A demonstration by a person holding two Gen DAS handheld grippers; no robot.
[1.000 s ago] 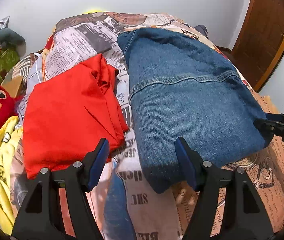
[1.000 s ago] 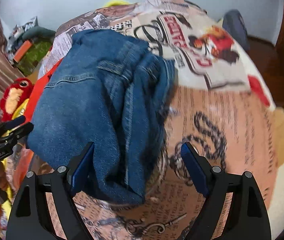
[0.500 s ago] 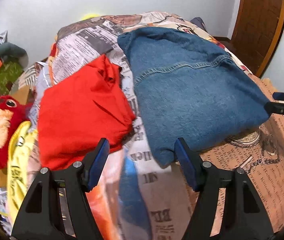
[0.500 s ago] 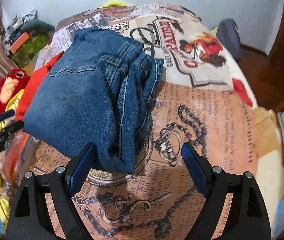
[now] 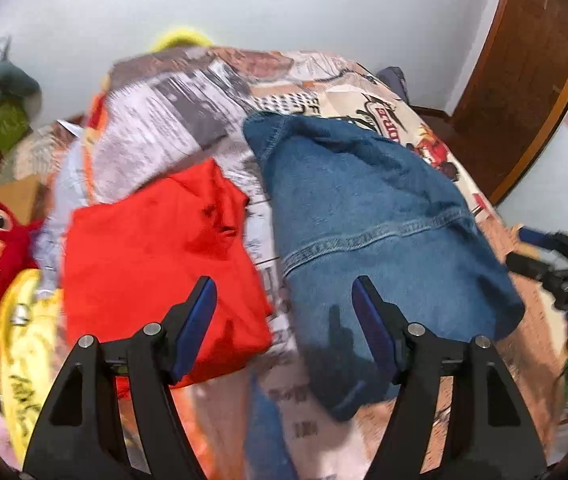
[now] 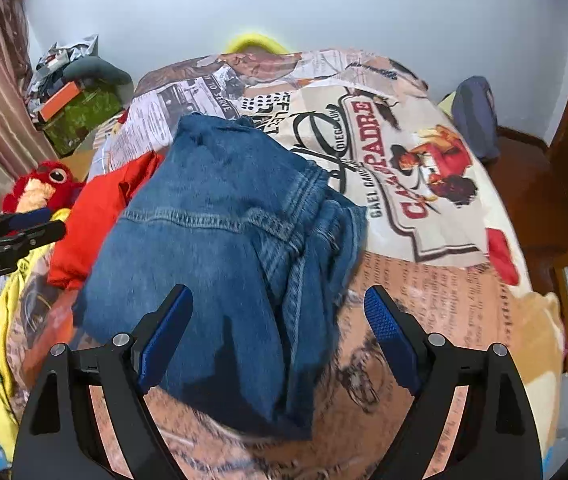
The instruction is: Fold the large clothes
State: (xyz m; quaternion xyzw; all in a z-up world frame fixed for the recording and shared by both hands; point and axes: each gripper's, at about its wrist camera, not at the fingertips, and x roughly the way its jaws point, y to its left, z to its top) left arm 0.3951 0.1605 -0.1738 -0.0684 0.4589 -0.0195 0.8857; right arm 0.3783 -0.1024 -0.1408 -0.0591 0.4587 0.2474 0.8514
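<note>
Denim on the bed, both claws spread wide and empty.

Your left gripper [image 5: 284, 322] and your right gripper [image 6: 278, 338] each hold their blue-padded fingers apart, gripping nothing. The folded blue denim garment [image 6: 220, 248] lies as a thick, coarse-woven stack in the middle of the newspaper-print bedspread [image 6: 424, 200], with a stitched seam across its top panel and layered edges showing along its right side. Just beside it, on its left, lies the folded bright red smooth-fabric garment [image 5: 156, 264]. Further left you see a yellow printed cloth [image 5: 24, 344] and a red plush toy with a pale face [image 6: 42, 188] at the bed edge. A pale wall [image 6: 364, 12] stands behind the bed; brown wooden panelling [image 5: 524, 80] stands to the right.
</note>
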